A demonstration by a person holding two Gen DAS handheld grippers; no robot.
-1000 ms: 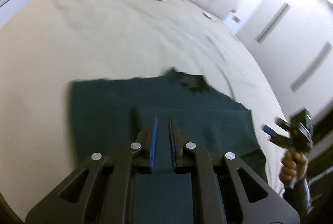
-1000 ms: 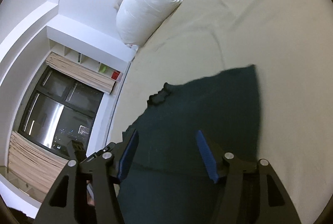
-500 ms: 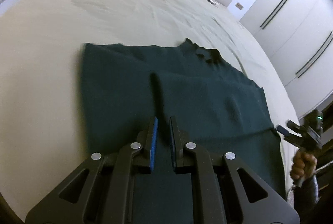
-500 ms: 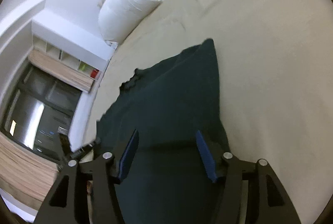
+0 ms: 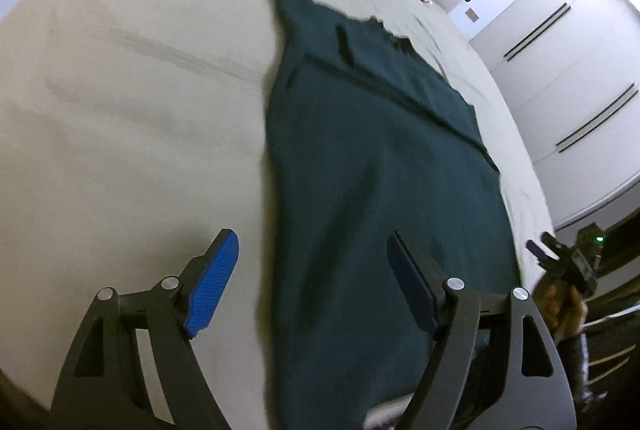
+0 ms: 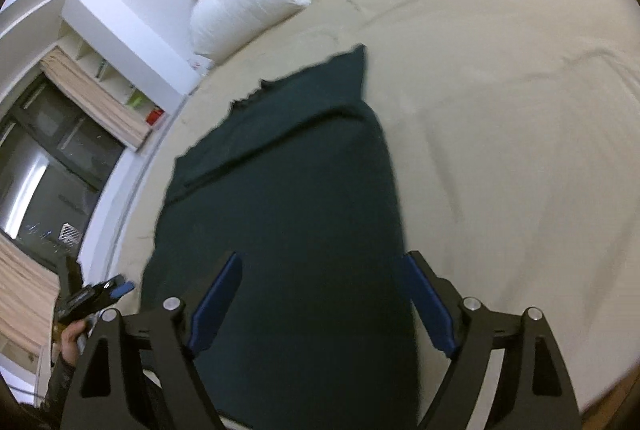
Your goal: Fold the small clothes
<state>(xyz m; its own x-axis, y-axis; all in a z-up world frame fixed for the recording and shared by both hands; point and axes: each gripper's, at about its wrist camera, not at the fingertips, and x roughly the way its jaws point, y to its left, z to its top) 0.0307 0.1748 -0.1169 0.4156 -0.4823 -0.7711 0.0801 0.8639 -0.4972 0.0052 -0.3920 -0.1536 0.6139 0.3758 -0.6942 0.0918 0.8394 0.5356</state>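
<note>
Dark green garment [image 5: 380, 166] is lying flat on the bed [image 5: 132, 102], long axis running away from both cameras, collar end toward the white pillow [image 6: 244, 14] and headboard. A fold ridge is crossing it near the collar end.

Change: left gripper [image 5: 316, 286] was pinched on the cloth half a second ago; now its fingers are spread wide, holding nothing and straddling the garment's left edge. Garment is dropped and lying longer and narrower than a second ago. Reads as one fold placed and released.

Right gripper [image 6: 320, 306] is also wide open and empty, hovering over the garment's near end, same as before.

Probably regrasping next for a crosswise fold; the near edge is hanging by the bed edge.
</note>
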